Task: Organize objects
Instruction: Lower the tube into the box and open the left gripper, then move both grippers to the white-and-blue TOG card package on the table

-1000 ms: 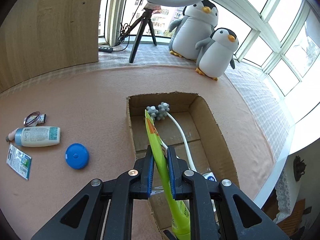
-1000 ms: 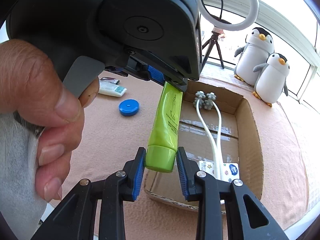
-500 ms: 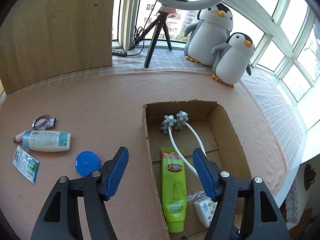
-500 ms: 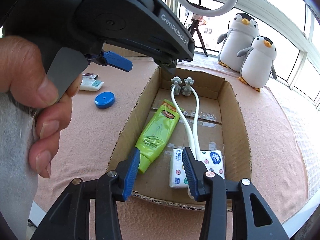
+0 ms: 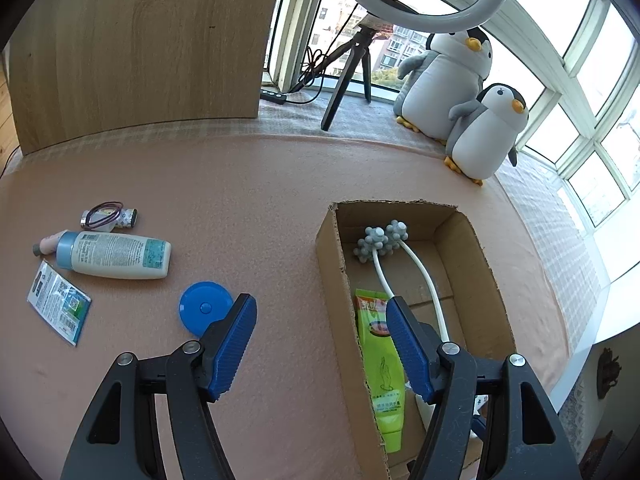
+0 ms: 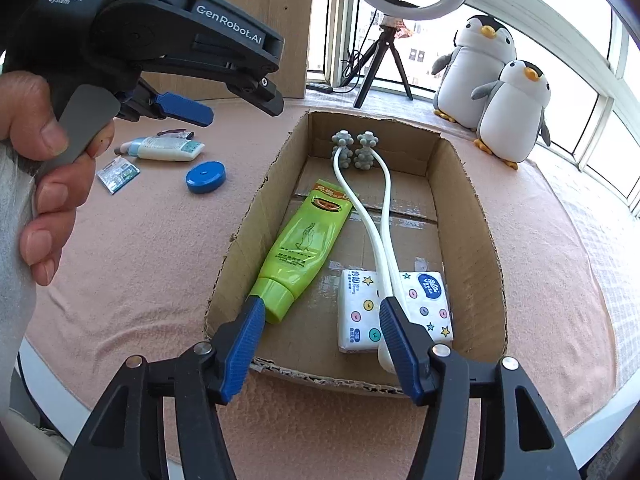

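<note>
Right gripper, jaws just widened, and left gripper, jaws parted, both hold nothing. Soft green plastic tube lies flat in the brown cardboard box, beside the tissue packs. Beyond, the round blue plastic case looks rigid, light, smooth: grip across its rim.
</note>
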The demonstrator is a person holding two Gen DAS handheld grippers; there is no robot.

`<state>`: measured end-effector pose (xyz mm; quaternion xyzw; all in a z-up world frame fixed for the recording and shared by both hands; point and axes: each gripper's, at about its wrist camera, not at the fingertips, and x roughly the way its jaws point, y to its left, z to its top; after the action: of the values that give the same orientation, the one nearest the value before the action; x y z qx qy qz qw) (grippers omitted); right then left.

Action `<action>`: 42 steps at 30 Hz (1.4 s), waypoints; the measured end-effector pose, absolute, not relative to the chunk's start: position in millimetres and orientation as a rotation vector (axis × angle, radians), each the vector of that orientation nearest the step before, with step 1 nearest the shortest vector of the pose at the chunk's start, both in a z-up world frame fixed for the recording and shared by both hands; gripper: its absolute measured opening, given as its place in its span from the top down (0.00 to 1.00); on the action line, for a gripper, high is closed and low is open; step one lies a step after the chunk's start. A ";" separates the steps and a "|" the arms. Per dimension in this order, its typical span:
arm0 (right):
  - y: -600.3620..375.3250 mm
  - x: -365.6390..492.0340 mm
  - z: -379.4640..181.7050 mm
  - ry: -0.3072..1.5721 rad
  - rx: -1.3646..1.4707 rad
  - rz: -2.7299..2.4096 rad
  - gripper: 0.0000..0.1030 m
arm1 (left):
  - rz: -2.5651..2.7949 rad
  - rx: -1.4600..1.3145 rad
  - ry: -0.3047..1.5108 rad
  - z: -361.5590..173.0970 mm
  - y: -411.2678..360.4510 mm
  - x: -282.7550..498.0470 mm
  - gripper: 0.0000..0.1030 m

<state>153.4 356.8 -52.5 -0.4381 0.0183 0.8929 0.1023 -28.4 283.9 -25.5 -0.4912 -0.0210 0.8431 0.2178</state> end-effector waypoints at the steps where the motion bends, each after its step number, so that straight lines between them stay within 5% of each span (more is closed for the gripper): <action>1: 356.9 152.3 -52.3 0.046 -1.295 2.635 0.46 | 2.336 -1.360 -0.059 -25.5 282.6 -28.2 0.31; 12: 349.5 144.5 -42.6 0.027 -1.246 2.641 0.46 | 2.414 -1.380 -0.107 -26.9 220.7 -37.4 0.22; 26: 263.2 88.9 -37.8 -0.128 -1.284 2.772 0.46 | 2.616 -1.498 -0.254 -44.5 24.6 -34.7 0.17; 36: 169.7 -5.4 -103.0 -0.099 -1.689 2.868 0.38 | 2.732 -1.586 -0.406 -60.3 -104.0 -7.6 0.17; 42: 144.5 -69.7 -111.8 -0.244 -1.663 2.951 0.29 | 2.761 -1.641 -0.510 -76.0 -146.9 12.7 0.17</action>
<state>-69.7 144.5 -111.8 -0.4858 -0.0714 0.8619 -0.1270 12.7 -146.9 -76.0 -0.5039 -0.1567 0.8476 -0.0551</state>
